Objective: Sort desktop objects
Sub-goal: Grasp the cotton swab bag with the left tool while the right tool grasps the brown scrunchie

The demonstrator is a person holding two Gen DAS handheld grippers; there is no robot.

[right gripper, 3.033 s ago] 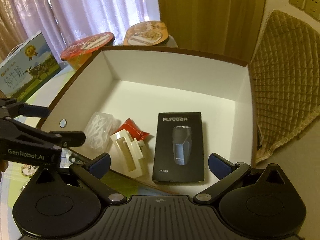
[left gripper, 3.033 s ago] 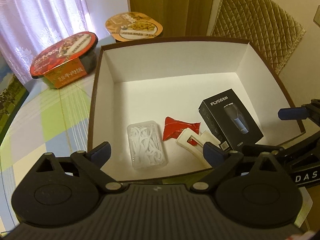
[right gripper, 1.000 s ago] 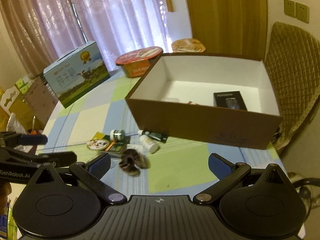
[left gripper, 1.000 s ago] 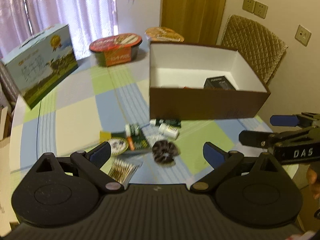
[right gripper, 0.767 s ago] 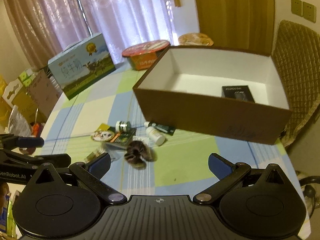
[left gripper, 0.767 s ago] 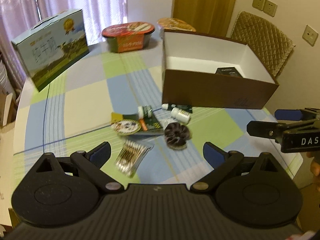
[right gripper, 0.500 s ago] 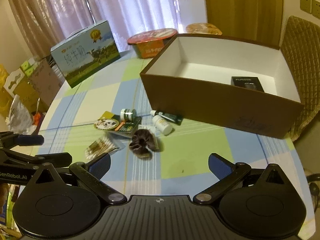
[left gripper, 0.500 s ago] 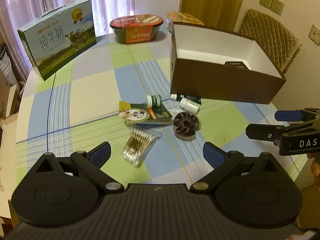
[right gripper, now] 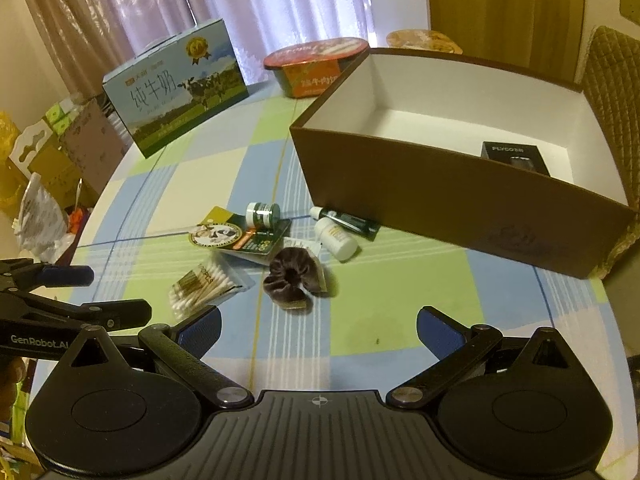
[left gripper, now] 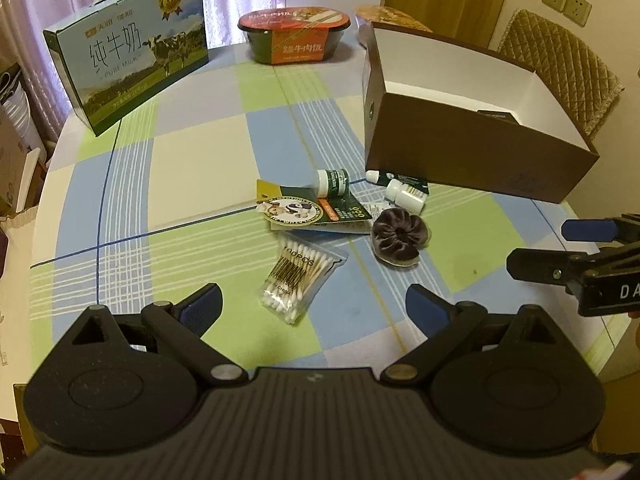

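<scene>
Brown cardboard forms the open box point(right gripper: 460, 196) at the far right of the checked counter point(left gripper: 192, 168), and a black shaver carton point(right gripper: 516, 157) lies on its white floor. Just in front of the box, loose on the counter, lie a green-capped bottle point(left gripper: 334, 182), a white bottle point(left gripper: 406, 196) beside a dark green tube point(left gripper: 400, 178), a green card packet point(left gripper: 316, 212), a dark velvet scrunchie point(left gripper: 398, 238) and, nearest the camera, a bag of cotton swabs point(left gripper: 298, 280). Both the left gripper point(left gripper: 314, 308) and the right gripper point(right gripper: 320, 326) hover above the near edge with jaws spread wide and holding nothing, while a milk carton point(left gripper: 128, 46) and a red-lidded meal bowl point(left gripper: 296, 38) stand at the far side.
</scene>
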